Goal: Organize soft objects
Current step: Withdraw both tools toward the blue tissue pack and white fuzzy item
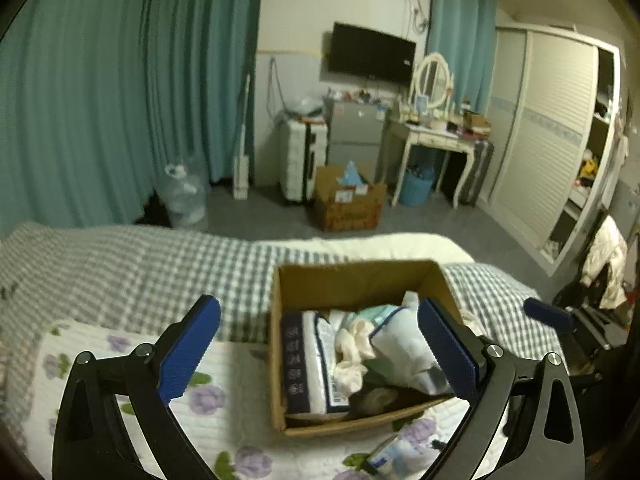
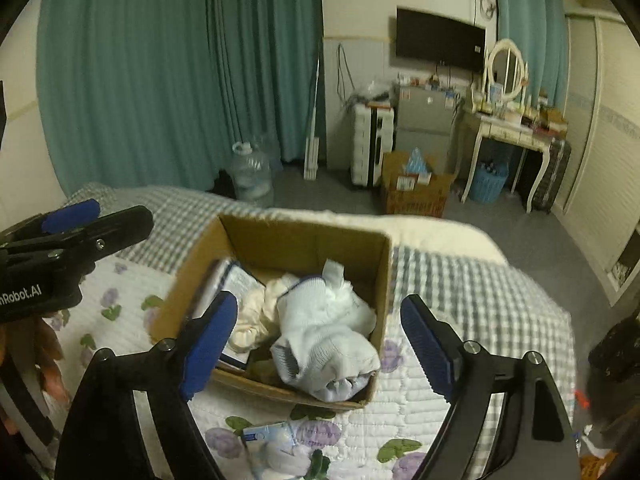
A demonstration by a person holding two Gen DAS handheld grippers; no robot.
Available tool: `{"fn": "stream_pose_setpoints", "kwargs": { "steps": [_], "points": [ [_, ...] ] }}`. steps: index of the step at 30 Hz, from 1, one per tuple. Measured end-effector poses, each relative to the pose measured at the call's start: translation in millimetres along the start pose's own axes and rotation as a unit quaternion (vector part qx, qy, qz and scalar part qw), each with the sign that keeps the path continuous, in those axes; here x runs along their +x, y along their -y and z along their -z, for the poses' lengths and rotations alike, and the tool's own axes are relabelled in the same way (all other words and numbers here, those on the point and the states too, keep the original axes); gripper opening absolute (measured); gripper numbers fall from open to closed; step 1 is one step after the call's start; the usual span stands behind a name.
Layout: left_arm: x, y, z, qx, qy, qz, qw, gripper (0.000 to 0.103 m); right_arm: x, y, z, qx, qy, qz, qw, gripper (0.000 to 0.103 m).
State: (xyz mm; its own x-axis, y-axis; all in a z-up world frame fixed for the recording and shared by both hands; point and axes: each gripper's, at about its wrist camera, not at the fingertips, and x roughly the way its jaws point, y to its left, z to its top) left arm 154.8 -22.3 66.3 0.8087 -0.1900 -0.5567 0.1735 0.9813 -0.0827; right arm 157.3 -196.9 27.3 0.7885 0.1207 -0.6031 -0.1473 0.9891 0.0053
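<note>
Your left claw (image 1: pixel 318 354) and right claw (image 2: pixel 318 342) both hover spread apart and empty over the cardboard box (image 2: pixel 276 240), which holds the soft clothes (image 2: pixel 328 332) on the floral quilt (image 2: pixel 404 408) of the bed (image 1: pixel 120 256), teal curtains (image 1: pixel 120 80) behind

Both grippers, left gripper (image 1: pixel 320 354) and right gripper (image 2: pixel 318 346), share black curved frames, silver screws at the joints, and 2 ribbed blue pads (image 2: pixel 210 342). White lettering "nRobot.AI" marks the left one's side.
</note>
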Motion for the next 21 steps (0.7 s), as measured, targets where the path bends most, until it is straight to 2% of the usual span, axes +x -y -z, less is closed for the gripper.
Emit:
{"fn": "stream_pose_setpoints", "kwargs": {
  "steps": [4, 8, 10, 13, 18, 21],
  "points": [
    [-43, 3, -3, 0.018, 0.03, 0.005, 0.9994, 0.1, -44, -6, -4, -0.009, 0.042, 0.014, 0.999, 0.094],
    [-80, 4, -4, 0.024, 0.051, 0.002, 0.9984, 0.103, -83, -4, -5, -0.007, 0.073, 0.02, 0.997, 0.098],
    [-93, 6, -3, 0.033, 0.056, -0.009, 0.9978, 0.103, -103, -4, -3, -0.007, 0.086, 0.021, 0.996, 0.103],
    [-117, 9, 3, 0.052, 0.082, -0.034, 0.9947, 0.103, -126, -6, 2, -0.015, 0.101, 0.028, 0.994, 0.103],
    [-132, 4, 10, 0.02, 0.079, -0.024, 0.9964, 0.103, -148, -12, 16, -0.038, 0.096, 0.028, 0.994, 0.103],
    [-136, 4, 18, 0.008, 0.077, -0.016, 0.9968, 0.103, -152, -8, 31, -0.031, 0.078, 0.01, 0.996, 0.103]
  ]
}}
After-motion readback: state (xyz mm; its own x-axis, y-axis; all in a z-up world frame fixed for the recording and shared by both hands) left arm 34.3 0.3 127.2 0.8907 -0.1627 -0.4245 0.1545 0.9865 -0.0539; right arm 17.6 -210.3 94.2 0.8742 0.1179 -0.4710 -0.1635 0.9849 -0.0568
